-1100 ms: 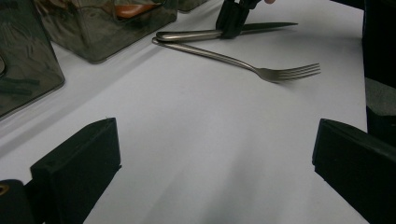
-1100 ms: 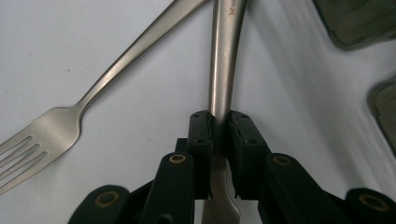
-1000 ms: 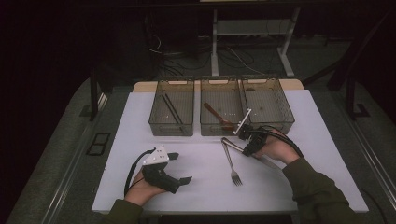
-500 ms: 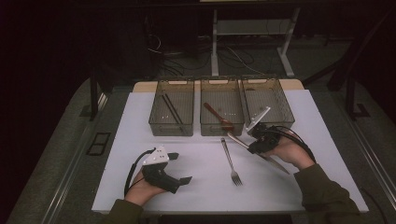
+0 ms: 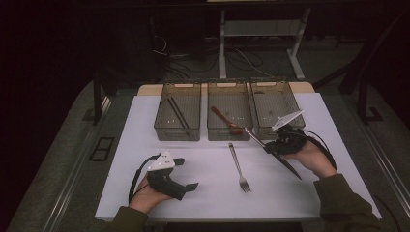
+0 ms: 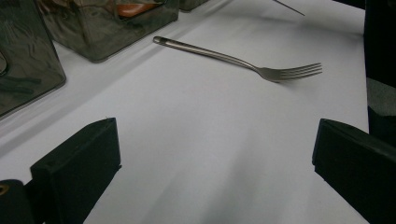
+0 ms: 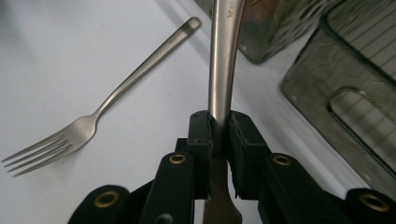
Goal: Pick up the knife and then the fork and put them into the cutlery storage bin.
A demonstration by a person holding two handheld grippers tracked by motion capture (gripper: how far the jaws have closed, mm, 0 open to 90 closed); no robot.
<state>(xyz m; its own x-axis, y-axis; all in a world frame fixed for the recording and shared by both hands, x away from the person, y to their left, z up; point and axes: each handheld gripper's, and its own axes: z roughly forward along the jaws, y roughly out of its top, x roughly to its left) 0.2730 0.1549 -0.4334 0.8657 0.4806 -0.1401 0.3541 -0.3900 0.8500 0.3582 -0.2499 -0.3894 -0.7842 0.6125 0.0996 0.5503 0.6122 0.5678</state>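
A steel knife [image 5: 255, 137] is clamped by its handle in my right gripper [image 5: 273, 147], which is shut on it just in front of the right bin [image 5: 290, 104]. The blade points back toward the person's hand. In the right gripper view the knife handle [image 7: 223, 56] rises straight up from the closed jaws of the right gripper [image 7: 219, 135]. A fork [image 5: 238, 166] lies flat on the white table, tines toward the front. My left gripper [image 5: 186, 174] rests open at the front left, with the fork [image 6: 243, 60] well ahead of its jaws.
Three clear bins stand in a row at the back: the left bin [image 5: 164, 126] holds black chopsticks [image 5: 178, 112], the middle bin [image 5: 244, 108] a wooden spoon [image 5: 225, 121]. The white table [image 5: 145, 145] ends at dark floor on all sides.
My right gripper has carried the knife to the right, from near the fork's handle to in front of the right bin. The left gripper and fork have stayed put.
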